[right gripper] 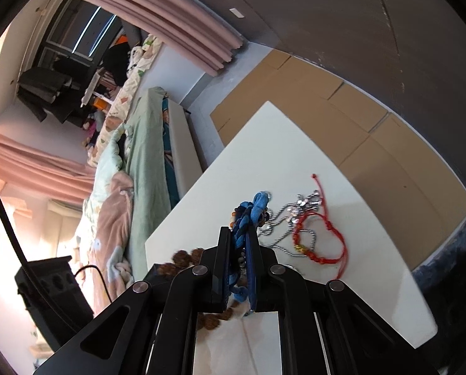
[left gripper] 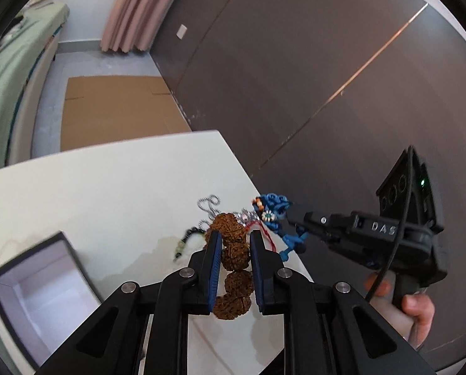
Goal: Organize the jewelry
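Item 1: my left hand-held gripper [left gripper: 234, 243], clenched on the brown seed-bead bracelet [left gripper: 233, 250]; the rough round beads run in a string between both blue pads, lifted above the bench [left gripper: 107, 187].

Item 2: my right hand-held gripper [right gripper: 237, 234], clenched on the blue braided cord bracelet [right gripper: 251, 215]. The knotted cord and a small beaded charm stick out past the fingertips. In the left wrist view this bracelet hangs at the bench's right edge, just beside the brown beads.

Item 3: red cord bracelet [right gripper: 323, 240], lying flat on the bench, with a small gold bead on it, to the right of my right hand-held gripper.

Item 4: silver chain [right gripper: 292, 218], loose on the bench, tangled with the red cord bracelet and carrying small shiny charms.

Item 5: dark bead strand [left gripper: 186, 240], partly hidden behind the left fingers, resting on the bench; details too blurred to tell.

Item 6: open box [left gripper: 42, 293], dark rim, pale lining, at the near-left part of the bench, well apart from the jewelry pile.

Item 7: flattened cardboard [left gripper: 114, 112], on the floor beyond the bench.
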Action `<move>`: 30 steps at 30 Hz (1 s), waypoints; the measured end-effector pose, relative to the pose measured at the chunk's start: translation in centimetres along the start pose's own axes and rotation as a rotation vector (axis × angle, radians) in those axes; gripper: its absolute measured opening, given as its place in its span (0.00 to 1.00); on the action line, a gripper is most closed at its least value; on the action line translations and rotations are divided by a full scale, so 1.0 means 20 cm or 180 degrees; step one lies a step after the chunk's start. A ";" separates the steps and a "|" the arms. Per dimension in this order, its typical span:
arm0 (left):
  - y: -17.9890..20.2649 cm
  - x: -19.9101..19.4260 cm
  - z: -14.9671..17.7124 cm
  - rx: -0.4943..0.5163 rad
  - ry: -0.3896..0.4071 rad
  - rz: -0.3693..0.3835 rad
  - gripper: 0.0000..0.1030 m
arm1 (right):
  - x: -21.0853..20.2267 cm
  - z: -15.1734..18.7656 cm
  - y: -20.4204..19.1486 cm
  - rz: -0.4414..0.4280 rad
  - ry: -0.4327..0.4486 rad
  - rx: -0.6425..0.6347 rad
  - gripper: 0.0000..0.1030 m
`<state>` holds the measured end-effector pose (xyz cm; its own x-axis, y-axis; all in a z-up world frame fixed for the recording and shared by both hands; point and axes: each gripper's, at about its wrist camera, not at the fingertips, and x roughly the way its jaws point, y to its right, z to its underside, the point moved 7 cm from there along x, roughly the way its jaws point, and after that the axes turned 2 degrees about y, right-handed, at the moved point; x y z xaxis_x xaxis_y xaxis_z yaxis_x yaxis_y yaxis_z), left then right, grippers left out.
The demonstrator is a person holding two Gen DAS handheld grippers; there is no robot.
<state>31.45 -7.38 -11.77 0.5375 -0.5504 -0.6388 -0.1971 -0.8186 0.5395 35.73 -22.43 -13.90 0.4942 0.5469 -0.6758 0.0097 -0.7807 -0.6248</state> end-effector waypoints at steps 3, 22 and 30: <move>-0.03 -0.08 -0.03 -0.0063 0.0101 0.0011 0.18 | 0.01 0.01 -0.05 -0.0050 0.0002 -0.0065 0.10; -0.01 -0.33 -0.11 -0.0156 0.0397 0.0625 0.18 | 0.20 0.21 -0.34 -0.0286 -0.0334 -0.0473 0.10; -0.17 -0.16 -0.04 -0.0236 0.0042 0.0004 0.18 | 0.22 0.25 -0.41 -0.0635 -0.0466 -0.0439 0.10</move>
<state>31.11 -2.66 -11.15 0.5481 -0.5488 -0.6312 -0.1366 -0.8032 0.5798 33.54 -12.09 -13.73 0.3397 0.7240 -0.6003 0.2173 -0.6814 -0.6989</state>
